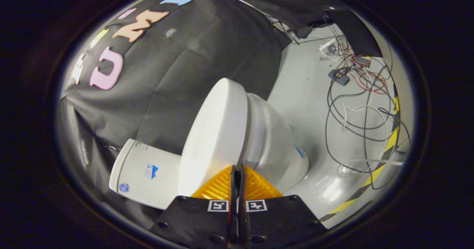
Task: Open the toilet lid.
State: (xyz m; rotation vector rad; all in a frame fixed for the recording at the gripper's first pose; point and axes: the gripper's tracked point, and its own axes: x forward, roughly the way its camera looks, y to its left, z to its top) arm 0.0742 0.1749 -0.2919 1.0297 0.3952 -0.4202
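Toilet lid [216, 130] down, claw [237, 169] closed, empty

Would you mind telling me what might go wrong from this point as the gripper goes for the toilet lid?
1. The gripper has its fingers shut together with nothing between them, just before the closed white plastic toilet lid; they may slide off its smooth surface rather than catch the edge.
2. The loose black, white and red cables on the grey floor beyond the toilet could trip someone.
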